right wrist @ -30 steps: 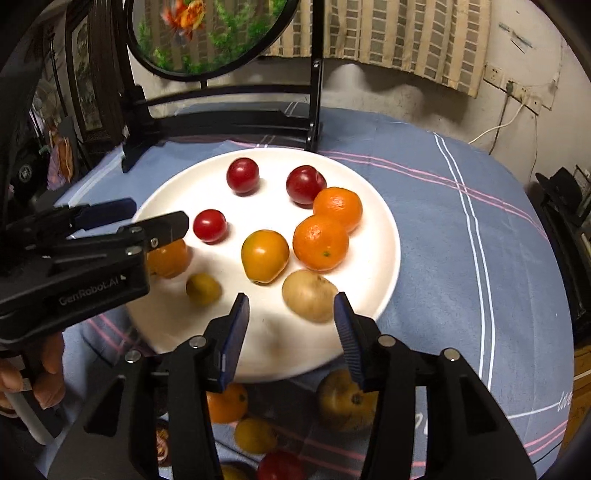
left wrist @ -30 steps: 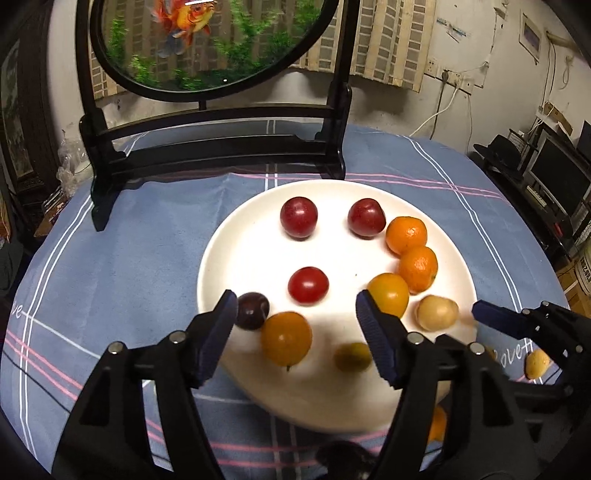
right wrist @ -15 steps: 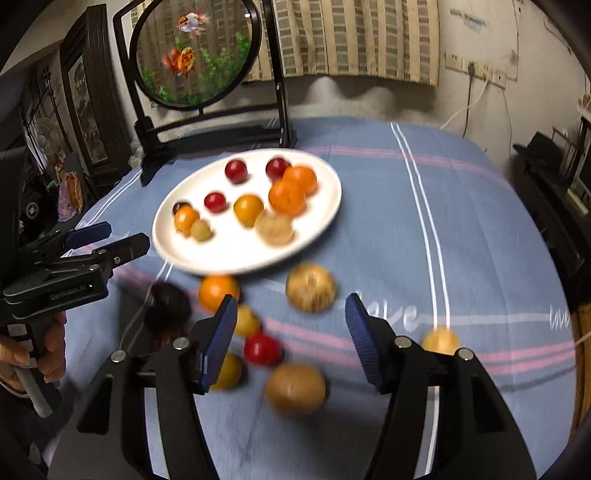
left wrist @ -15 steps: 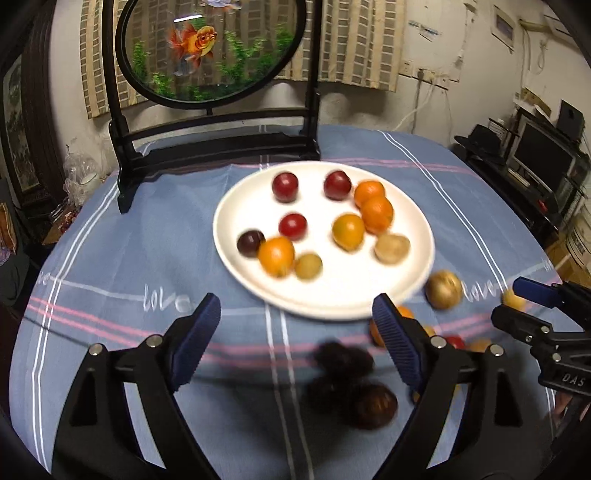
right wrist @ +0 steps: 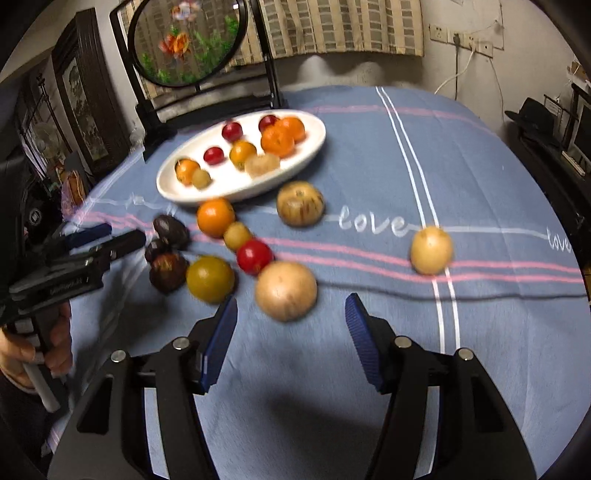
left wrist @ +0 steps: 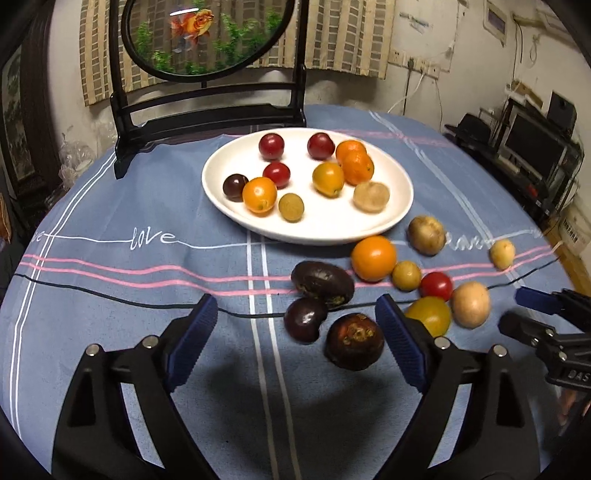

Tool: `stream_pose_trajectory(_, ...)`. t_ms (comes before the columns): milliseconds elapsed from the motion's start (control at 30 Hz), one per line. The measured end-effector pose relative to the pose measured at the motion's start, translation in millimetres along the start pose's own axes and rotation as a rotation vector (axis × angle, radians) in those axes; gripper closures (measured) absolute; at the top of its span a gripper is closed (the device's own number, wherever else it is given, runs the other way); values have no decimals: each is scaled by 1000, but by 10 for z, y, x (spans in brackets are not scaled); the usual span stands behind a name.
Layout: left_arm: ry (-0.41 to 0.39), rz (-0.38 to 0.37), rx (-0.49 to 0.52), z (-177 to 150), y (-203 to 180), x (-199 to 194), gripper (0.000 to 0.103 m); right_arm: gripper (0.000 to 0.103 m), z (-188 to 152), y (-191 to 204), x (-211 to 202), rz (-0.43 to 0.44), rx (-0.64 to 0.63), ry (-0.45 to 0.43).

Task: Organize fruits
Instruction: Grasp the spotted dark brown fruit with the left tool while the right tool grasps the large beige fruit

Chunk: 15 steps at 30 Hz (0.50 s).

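Observation:
A white plate (left wrist: 332,232) holds several red, orange, yellow and dark fruits. In front of it, loose fruits lie on the blue cloth: three dark purple ones (left wrist: 323,282), an orange (left wrist: 373,258), a red tomato (left wrist: 436,286) and a tan fruit (left wrist: 470,304). My left gripper (left wrist: 294,314) hovers just short of the dark fruits. Its jaws are opening and grip nothing. My right gripper (right wrist: 291,306) is open, just short of the tan fruit (right wrist: 286,290) and not touching it. A yellow fruit (right wrist: 431,250) lies apart to the right.
A round fish tank (left wrist: 207,33) on a black stand (left wrist: 207,110) stands behind the plate. The round table falls away on all sides. Shelves with electronics (left wrist: 535,147) stand to the right. A hand (right wrist: 55,350) holds the left gripper (right wrist: 118,236).
Both grippers have drawn back from over the plate toward the table's near side, bringing the loose fruits into view. Both pairs of jaws stand wider than before.

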<state>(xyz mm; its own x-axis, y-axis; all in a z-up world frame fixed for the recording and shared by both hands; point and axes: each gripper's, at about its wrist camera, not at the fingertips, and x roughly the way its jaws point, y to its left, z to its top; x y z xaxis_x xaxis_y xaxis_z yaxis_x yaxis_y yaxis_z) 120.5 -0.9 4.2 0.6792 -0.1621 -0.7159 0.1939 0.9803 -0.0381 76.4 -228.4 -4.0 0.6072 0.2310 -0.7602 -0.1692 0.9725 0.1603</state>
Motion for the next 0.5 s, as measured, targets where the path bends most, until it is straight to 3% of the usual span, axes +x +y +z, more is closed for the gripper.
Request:
stream_pose_trajectory(200,14,-21,6,-48,26,62,14,42,-118,97,110,-33,-73,55)
stream_pose_trajectory(500,31,-51,11,-73,22,53,14,42,4,227,376,-134,-136,89)
